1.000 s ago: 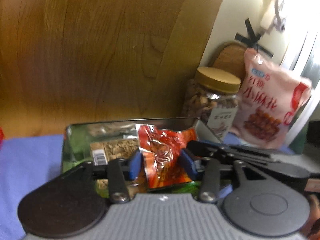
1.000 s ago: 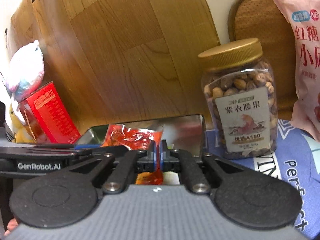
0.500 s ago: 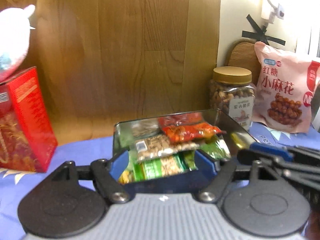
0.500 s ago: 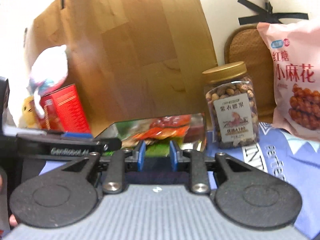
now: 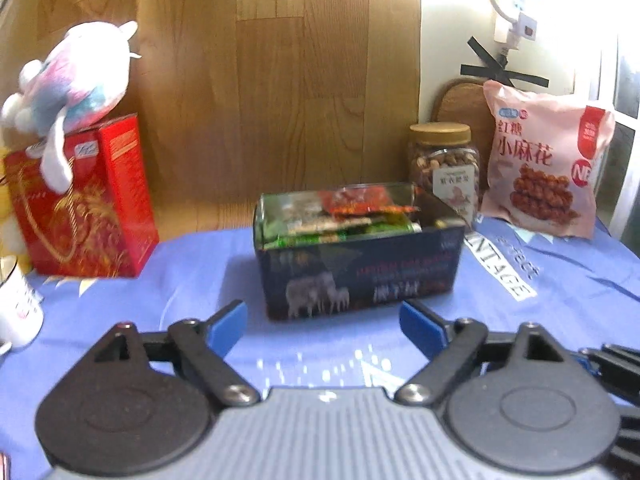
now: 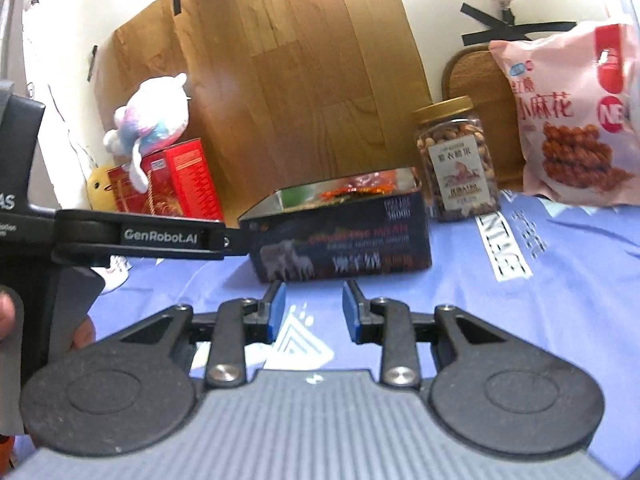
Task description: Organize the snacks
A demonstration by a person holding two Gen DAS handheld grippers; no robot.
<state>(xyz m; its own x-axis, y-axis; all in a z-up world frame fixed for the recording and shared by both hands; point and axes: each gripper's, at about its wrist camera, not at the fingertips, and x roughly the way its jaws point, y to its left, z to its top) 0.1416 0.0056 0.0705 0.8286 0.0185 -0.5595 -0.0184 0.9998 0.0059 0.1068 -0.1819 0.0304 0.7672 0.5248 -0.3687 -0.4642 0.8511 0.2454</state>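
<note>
The dark tin box (image 5: 360, 268) is sitting near the middle of the blue tablecloth (image 5: 560, 280), already stuffed with snack packets (image 5: 360, 208), and the red foil one on top is poking up over the rim. Both grippers are hanging in front of it with nothing in them. The left gripper (image 5: 324, 322) has just been opening and is standing wide, jaws empty; the right gripper (image 6: 312, 312) has been opening too, only a narrow gap, also empty.

Biggest worry from here, I'd say: that pile is crinkly, slippery foil and plastic heaped loosely, so any bump to the box wall could be sliding the top packet off onto the cloth. The tin looks light and smooth-sided, so a careless nudge is probably scooting it too. The cloth is soft and could be bunching under it.

Behind the box, the clear plastic nut jar (image 5: 444, 168) with its gold screw lid is standing upright, and the puffy pink snack bag (image 5: 548, 168) is leaning just beside it. Over on the far side there's a glossy red carton (image 5: 84, 204) with a fuzzy plush toy (image 5: 76, 84) flopped on top. A tall leaning bag like that tips easily if brushed.
</note>
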